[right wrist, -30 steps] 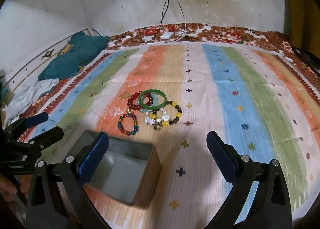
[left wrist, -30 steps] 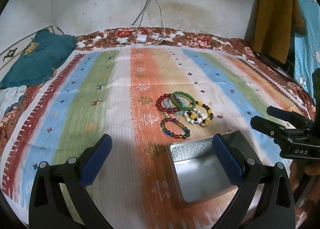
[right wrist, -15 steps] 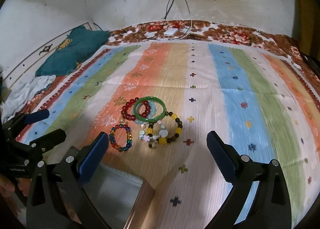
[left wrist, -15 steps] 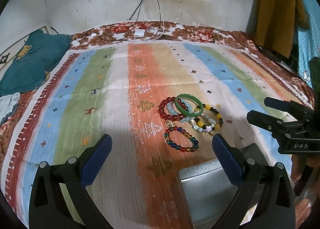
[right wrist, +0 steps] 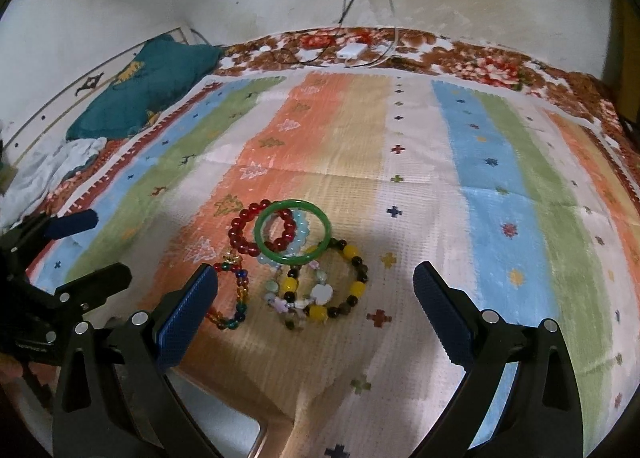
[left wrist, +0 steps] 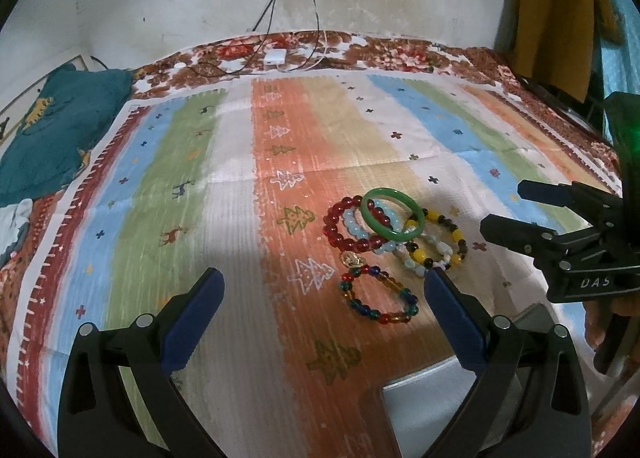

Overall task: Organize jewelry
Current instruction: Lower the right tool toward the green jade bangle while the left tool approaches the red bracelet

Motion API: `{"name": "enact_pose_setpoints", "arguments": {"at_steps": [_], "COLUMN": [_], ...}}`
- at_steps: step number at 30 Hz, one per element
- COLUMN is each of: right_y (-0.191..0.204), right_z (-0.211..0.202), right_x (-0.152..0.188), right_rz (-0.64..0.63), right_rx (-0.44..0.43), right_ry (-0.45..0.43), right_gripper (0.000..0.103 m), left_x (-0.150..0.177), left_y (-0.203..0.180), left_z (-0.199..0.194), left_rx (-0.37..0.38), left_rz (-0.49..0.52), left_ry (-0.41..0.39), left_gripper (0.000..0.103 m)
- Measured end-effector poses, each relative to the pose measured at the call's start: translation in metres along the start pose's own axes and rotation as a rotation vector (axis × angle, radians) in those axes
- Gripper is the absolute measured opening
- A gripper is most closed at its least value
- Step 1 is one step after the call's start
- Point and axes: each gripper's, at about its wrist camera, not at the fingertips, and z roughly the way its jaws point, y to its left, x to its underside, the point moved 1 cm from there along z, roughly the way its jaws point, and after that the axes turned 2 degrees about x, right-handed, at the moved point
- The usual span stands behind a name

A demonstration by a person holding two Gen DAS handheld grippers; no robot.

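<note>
Bracelets are heaped together on a striped cloth (left wrist: pixel 168 186) spread over a bed. A green bangle (left wrist: pixel 393 213) is propped on a red bead bracelet (left wrist: pixel 348 224) and a pale blue bead bracelet (left wrist: pixel 362 232); a yellow-and-dark bead bracelet (left wrist: pixel 440 242) lies just to the right, touching the heap, and a multicoloured bead bracelet (left wrist: pixel 378 294) with a gold charm lies nearest the cameras. A metal box (left wrist: pixel 432 410) is seen at the lower edge, near the bracelets but apart from them. The left tongs (left wrist: pixel 322 316) are spread wide with nothing between them, above the cloth. The right tongs (right wrist: pixel 314 308) are likewise spread wide and empty, with the bracelets framed between the blue pads (right wrist: pixel 186 314).
</note>
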Motion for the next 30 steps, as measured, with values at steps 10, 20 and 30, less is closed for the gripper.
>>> {"name": "enact_pose_setpoints", "arguments": {"at_steps": [10, 20, 30], "right_y": [-0.007, -0.01, -0.01], "right_z": [0.029, 0.049, 0.07], "right_x": [-0.011, -0.018, -0.022], "right_rz": [-0.015, -0.005, -0.013], "right_rx": [0.017, 0.003, -0.004], "right_ry": [0.03, 0.045, 0.082], "right_gripper": [0.099, 0.099, 0.09], "left_x": [-0.008, -0.013, -0.019], "left_y": [0.005, 0.015, 0.015], "left_z": [0.019, 0.038, 0.053], "left_rx": [-0.006, -0.004, -0.001], "left_rz": [0.006, -0.004, 0.025], "left_ry": [0.025, 0.06, 0.062], "left_gripper": [0.097, 0.097, 0.097]}}
